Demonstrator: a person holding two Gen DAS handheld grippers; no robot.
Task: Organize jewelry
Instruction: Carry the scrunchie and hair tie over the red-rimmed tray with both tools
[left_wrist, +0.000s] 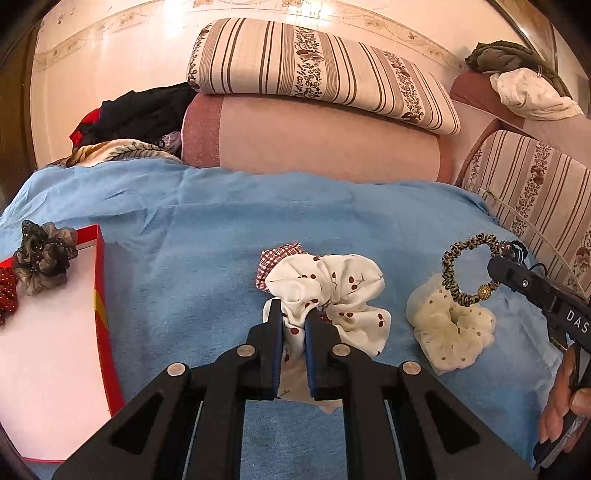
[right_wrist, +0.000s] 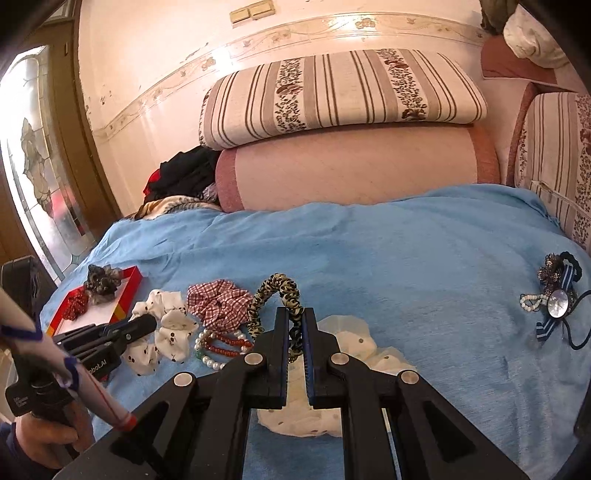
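My left gripper (left_wrist: 294, 314) is shut on a white cherry-print scrunchie (left_wrist: 332, 295), lifted slightly off the blue blanket (left_wrist: 207, 229); the same scrunchie (right_wrist: 166, 328) shows in the right wrist view. Behind it lies a red checked scrunchie (left_wrist: 275, 256) (right_wrist: 218, 302). My right gripper (right_wrist: 295, 314) is shut on a leopard-print hair tie (right_wrist: 275, 291), which hangs as a ring (left_wrist: 467, 269) with a gold bead. Under it rests a cream dotted scrunchie (left_wrist: 450, 328) (right_wrist: 354, 354). A red-rimmed white box (left_wrist: 99, 280) (right_wrist: 127, 295) at the left holds a grey scrunchie (left_wrist: 44, 256) and a red dotted one (left_wrist: 5, 295).
Bead bracelets (right_wrist: 221, 345) lie by the checked scrunchie. A bow, pearls and dark hair ties (right_wrist: 557, 302) sit at the blanket's right. Striped cushions (left_wrist: 317, 70) and a pink bolster (left_wrist: 314, 140) line the back. A hand (right_wrist: 48, 435) holds the left gripper.
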